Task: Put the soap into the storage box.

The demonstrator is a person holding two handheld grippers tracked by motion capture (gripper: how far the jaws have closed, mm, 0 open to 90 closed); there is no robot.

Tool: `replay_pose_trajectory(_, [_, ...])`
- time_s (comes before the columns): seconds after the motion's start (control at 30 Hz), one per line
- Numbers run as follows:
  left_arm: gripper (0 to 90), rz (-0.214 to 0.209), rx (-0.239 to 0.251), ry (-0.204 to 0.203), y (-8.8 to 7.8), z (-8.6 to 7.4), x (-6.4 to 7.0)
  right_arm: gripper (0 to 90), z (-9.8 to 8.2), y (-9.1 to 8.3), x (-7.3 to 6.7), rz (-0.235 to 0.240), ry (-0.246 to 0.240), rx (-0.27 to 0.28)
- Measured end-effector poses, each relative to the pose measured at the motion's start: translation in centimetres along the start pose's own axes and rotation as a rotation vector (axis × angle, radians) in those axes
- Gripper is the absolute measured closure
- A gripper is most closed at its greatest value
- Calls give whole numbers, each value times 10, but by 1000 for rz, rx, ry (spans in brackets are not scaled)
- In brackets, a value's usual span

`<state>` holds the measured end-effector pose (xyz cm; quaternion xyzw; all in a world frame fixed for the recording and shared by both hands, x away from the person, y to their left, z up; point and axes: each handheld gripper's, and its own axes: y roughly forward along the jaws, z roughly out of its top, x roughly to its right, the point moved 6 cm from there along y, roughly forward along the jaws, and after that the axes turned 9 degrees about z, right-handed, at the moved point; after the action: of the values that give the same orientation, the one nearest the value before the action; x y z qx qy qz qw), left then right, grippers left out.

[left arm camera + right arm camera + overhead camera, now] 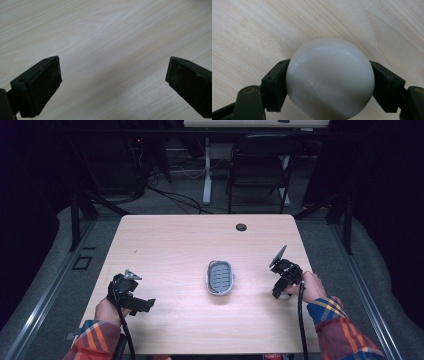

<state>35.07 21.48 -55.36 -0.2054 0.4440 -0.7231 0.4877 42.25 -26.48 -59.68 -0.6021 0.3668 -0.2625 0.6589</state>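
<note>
The right gripper (pixel 329 82) is clamped on a smooth white rounded object (pixel 329 77), likely a soap bar, low over the table (pixel 170 245) at its right side. The grey soap dish (pixel 220 277) sits mid-table, well apart. A sensible carry would keep the 2 jaws squeezing evenly, since the glossy curve could slip. The left gripper (pixel 112 82) hangs with jaws wide apart over bare wood. The right gripper view reveals the grip; the high view places the dish.

white ball (pixel 330 78) bottom cut off by frame edge, its underside hidden
</note>
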Motion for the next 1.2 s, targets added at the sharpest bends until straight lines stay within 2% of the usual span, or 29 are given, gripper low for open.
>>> replay_pose_trajectory(0.13, [0,1,-1,1,0,0,0,244,1,0,-2,5,2,23])
replay_pose_trajectory(0.17, [0,1,-2,2,0,0,0,244,1,2,-4,12,21,61])
replay_pose_trajectory(0.23, [0,2,-3,0,0,0,0,244,1,-4,-3,-2,-11,11])
replay_pose_trajectory(0.27, [0,2,-4,2,0,0,0,244,2,-1,-6,16,24,83])
replay_pose_trajectory(0.33, [0,0,-8,2,1,0,1,244,1,-7,-6,4,-4,34])
replay_pose_trajectory(0.37, [0,0,-9,4,1,0,1,244,1,-7,-7,6,5,47])
replay_pose_trajectory(0.43, [0,0,-11,5,1,0,1,244,1,-11,-6,-6,-17,24])
replay_pose_trajectory(0.47, [0,0,-11,6,0,0,1,244,2,-11,-7,-1,-5,48])
replay_pose_trajectory(0.57, [0,0,-10,6,1,0,1,244,4,-17,-7,-3,-8,51])
replay_pose_trajectory(0.67, [0,2,-14,13,1,0,1,244,7,-24,-10,-8,-31,40])
replay_pose_trajectory(0.73, [0,1,-15,15,1,0,1,244,10,-24,-12,-5,-29,64])
replay_pose_trajectory(0.77, [1,3,-12,13,1,0,1,244,11,-26,-12,-13,-39,50])
replay_pose_trajectory(0.83, [1,1,-11,15,1,0,1,244,15,-27,-14,-9,-34,65])
replay_pose_trajectory(0.87, [0,0,-12,16,1,0,1,244,16,-29,-14,-18,-48,43])
replay_pose_trajectory(0.9, [1,-2,-14,19,1,0,1,244,18,-27,-16,-12,-37,71])
replay_pose_trajectory(1.0, [0,2,-8,21,1,0,2,244,22,-28,-18,-10,-51,57])
replay_pose_trajectory(1.07, [1,3,-8,18,1,0,2,244,25,-32,-17,-30,-89,-6])
replay_pose_trajectory(1.13, [1,1,-12,19,1,0,2,244,30,-27,-23,-4,-51,76])
replay_pose_trajectory(1.2, [1,1,-13,21,2,1,2,245,32,-32,-24,-14,-84,26])
